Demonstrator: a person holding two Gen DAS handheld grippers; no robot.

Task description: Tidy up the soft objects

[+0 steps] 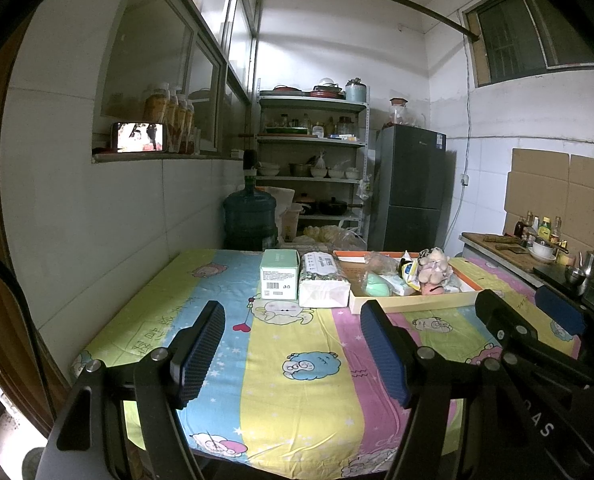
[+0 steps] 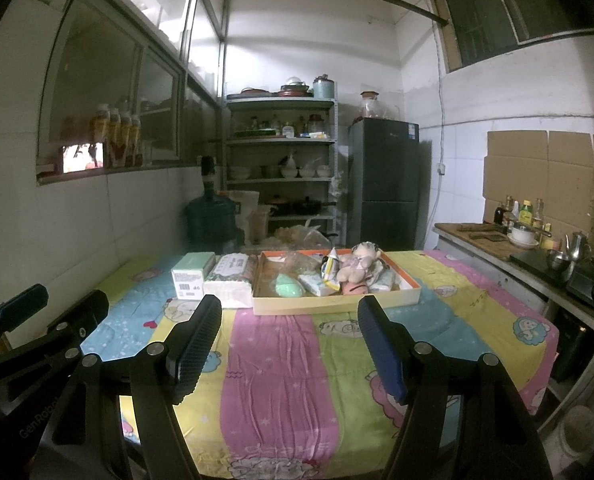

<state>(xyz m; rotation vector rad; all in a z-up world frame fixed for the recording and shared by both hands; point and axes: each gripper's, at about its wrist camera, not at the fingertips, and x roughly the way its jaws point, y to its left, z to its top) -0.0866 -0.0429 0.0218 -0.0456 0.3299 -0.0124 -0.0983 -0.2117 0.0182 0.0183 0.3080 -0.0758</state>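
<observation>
both grippers hang over the near edge of the table (image 2: 281,360) with nothing in them: the left gripper (image 1: 293,344) has its jaws spread wide apart, and the right gripper (image 2: 289,340) is just as wide and bare. the soft things sit at the far edge, heaped in one shallow orange-rimmed tray (image 2: 377,300): one plush doll (image 2: 359,266), one mint-green sponge-like lump (image 2: 291,284), one yellow-and-white pouch (image 2: 331,270), and a few pale packets i cannot count surely. just left of the tray, touching side by side, stand one wrapped tissue pack (image 2: 231,280) and one green-and-white box (image 2: 191,276). as i judge it, this fits either a heap waiting to be sorted or a tidy already made, with the tools drawn back; the pictures do not settle which. any grasp on these things would call for a gentle squeeze, since they give under pressure.
</observation>
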